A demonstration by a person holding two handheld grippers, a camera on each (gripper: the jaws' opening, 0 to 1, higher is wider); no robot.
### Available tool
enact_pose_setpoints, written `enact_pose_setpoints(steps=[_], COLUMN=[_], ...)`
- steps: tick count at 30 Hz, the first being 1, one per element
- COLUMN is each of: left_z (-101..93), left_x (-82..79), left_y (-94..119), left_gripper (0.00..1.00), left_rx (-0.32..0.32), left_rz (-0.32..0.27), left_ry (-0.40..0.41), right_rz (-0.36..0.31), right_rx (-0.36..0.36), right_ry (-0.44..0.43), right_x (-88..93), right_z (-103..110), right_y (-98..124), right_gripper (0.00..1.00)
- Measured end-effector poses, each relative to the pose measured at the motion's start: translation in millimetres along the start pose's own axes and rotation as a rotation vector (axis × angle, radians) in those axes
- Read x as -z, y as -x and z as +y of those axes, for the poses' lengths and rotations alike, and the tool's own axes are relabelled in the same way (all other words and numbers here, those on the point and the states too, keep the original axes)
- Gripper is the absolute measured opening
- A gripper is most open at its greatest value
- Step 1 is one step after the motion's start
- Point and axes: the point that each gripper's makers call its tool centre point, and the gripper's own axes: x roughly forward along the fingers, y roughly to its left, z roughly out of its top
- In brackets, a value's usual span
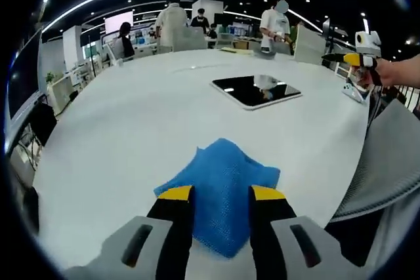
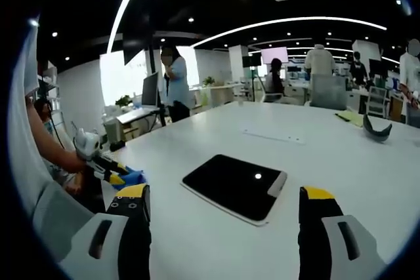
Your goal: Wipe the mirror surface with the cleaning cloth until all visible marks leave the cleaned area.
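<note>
A blue cleaning cloth (image 1: 223, 181) lies crumpled on the white table (image 1: 131, 136) near its front edge. My left gripper (image 1: 221, 193) stands open over it, its yellow-tipped jaws on either side of the cloth. The mirror (image 1: 257, 90), a dark glossy slab with a pale rim, lies flat further along the table to the right. In the right gripper view the mirror (image 2: 233, 186) sits just ahead of my right gripper (image 2: 225, 193), whose jaws are wide open with nothing between them. The left gripper (image 2: 115, 174) and cloth (image 2: 133, 176) show at the left there. The right gripper (image 1: 357, 60) hovers beyond the mirror.
A grey mesh chair back (image 1: 387, 162) stands at the table's right edge. A thin white strip (image 2: 272, 136), a dark curved object (image 2: 377, 129) and yellow paper (image 2: 351, 117) lie on the far part of the table. Several people stand by desks behind.
</note>
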Motion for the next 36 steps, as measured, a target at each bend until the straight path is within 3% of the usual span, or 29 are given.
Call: enact_pose_setpoints(steps=[3,15,24,36], left_z=[-3.0,-0.8,4.0,15.2], left_x=[4.6,4.6,3.7,2.3], left_y=[-0.7,-1.0,-1.5,-4.7], left_gripper=[0.32,0.30,0.23,0.06], left_rx=[0.005,-0.003,-0.032,-0.088], left_rz=[0.017,0.021,0.033,0.058], left_ry=[-0.051,-0.048,-0.050,-0.032], right_rz=[0.001,0.002,0.004,0.004], right_rx=[0.005,0.000,-0.002,0.003], right_ry=[-0.002,0.001,-0.001,-0.008], right_x=[0.2,0.1,0.7,3.1], right_z=[-1.6,1.2,2.4,0.9], right_y=[1.7,-1.3,-2.0,0.8], right_gripper=[0.93,0.92,0.92,0.91])
